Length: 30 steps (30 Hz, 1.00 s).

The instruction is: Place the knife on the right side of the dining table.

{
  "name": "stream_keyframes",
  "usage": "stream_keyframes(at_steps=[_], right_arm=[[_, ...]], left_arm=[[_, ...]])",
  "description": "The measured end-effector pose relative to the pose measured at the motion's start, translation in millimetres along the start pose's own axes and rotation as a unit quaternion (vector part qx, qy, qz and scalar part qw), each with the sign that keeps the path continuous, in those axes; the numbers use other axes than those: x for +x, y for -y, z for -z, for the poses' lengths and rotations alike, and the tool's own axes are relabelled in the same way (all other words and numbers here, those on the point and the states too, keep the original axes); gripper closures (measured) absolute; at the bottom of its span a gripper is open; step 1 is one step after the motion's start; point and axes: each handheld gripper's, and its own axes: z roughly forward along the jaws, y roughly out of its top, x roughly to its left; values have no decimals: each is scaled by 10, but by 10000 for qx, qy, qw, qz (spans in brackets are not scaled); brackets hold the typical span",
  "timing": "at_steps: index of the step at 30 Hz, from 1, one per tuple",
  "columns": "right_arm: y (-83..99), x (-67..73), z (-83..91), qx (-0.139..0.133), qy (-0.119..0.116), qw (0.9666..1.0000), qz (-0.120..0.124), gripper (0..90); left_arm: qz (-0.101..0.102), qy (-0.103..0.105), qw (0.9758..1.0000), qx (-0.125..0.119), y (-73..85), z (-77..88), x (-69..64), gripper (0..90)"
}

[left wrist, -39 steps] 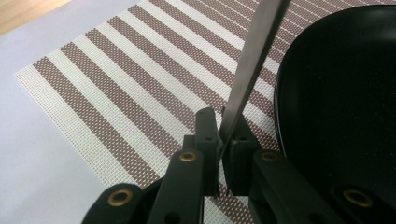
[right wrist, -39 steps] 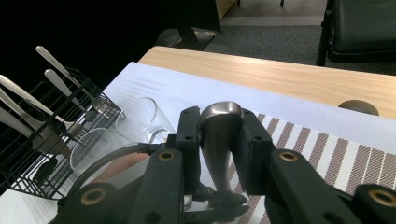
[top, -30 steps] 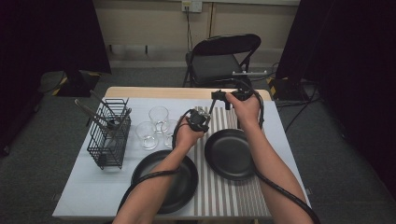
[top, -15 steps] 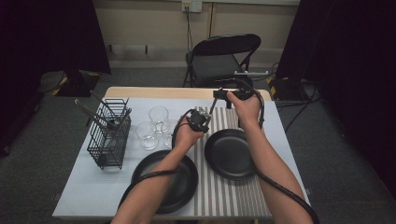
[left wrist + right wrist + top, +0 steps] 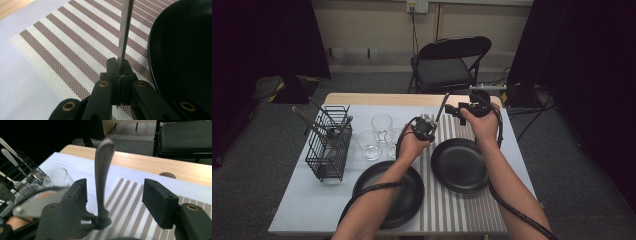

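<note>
The right claw (image 5: 113, 202) has just been opening: its jaws now stand wide apart with the utensil (image 5: 102, 177) upright between them, and neither pad presses on it, so the right claw is released. The left claw (image 5: 119, 71) is clenched on the utensil (image 5: 124, 32), pinching the flat metal shaft near its lower end. This reads as a hand-over: the utensil now hangs on the left claw alone, and the right hand is free to draw away. In the high view the utensil (image 5: 442, 107) stands tilted above the striped mat (image 5: 451, 205), at the 12 o'clock edge of the right plate (image 5: 460, 165), clear of the mat itself. The left hand (image 5: 412, 145) reaches in from 6 o'clock over the left plate (image 5: 394, 192), forearm angled toward 1 o'clock, its left claw (image 5: 428, 126) pointing toward the far side of the desk (image 5: 302, 200). The right hand (image 5: 484, 125) lies at the far rim of the right plate, its right claw (image 5: 452, 107) turned toward 9 o'clock, facing the left one. The rack (image 5: 330, 142) with other cutlery stands at 9 o'clock, well apart, with glasses (image 5: 381, 131) between it and the hands. Likely next step: lay the utensil beside a plate.
</note>
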Motion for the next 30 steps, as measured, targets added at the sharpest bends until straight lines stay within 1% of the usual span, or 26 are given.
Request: stream_keyframes(at_steps=[4,6,9,11,12,13,14,17,21,23,25,30], right_arm=[[110,3,12,99,8,9999,67,335],[171,11,30,84,49,9999,122,319],[220,17,28,101,55,9998,180,308],[299,37,21,161,44,9996,235,294],[299,37,21,161,44,9996,235,294],[350,51,17,190,23,9995,262,283],[350,51,17,190,23,9995,262,283],[437,73,19,165,-6,9996,243,266],[538,96,25,203,-85,9991,351,241],[575,94,32,197,-94,9992,339,238],[624,84,54,246,-102,9990,346,238],[699,73,104,240,-119,9990,355,238]], left_arm=[[65,-3,10000,1,6,7,3,892],[82,-5,10000,0,5,6,3,892],[60,-17,10000,-8,2,-1,-5,892],[27,-31,10000,-2,0,-4,-9,892],[27,-37,10000,0,-2,-5,-10,892],[28,-37,10000,4,-2,-6,-10,892],[41,-42,10000,-3,-2,-7,-11,892],[53,-47,10000,2,-3,-7,-10,892],[90,-39,10000,-6,-2,-8,-8,892],[93,-64,9999,-25,0,-10,-15,892],[104,-63,9999,-11,-2,-9,-12,892],[114,-55,9999,-1,-6,-11,-10,892]])
